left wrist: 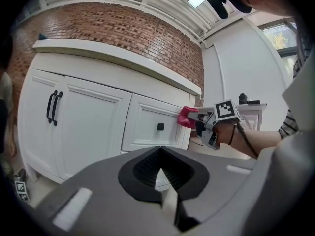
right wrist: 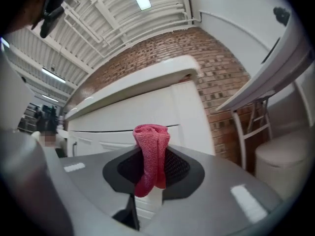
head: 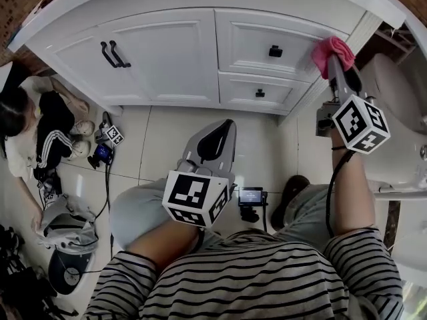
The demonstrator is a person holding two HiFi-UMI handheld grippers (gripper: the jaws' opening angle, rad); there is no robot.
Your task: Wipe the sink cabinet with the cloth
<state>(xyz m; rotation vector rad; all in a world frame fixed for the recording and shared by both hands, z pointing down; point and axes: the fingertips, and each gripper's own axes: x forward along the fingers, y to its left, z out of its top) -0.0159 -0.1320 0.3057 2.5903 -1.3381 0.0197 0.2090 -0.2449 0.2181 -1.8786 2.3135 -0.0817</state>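
The white sink cabinet [head: 167,52] fills the top of the head view, with two doors at left and drawers at right. My right gripper [head: 337,62] is shut on a folded pink cloth [head: 331,51], which touches the top right corner of the upper drawer. The cloth [right wrist: 150,154] stands up between the jaws in the right gripper view, close to the cabinet [right wrist: 138,117]. My left gripper [head: 213,142] is shut and empty, held low over the floor, away from the cabinet [left wrist: 88,117]. The cloth [left wrist: 186,116] and the right gripper [left wrist: 202,122] show in the left gripper view.
A white toilet [head: 400,132] stands right of the cabinet. A person [head: 30,125] sits on the floor at left, with bags and gear [head: 67,239] nearby. A small device [head: 251,199] lies on the tiled floor by my knees. Black handles [head: 115,54] stick out from the doors.
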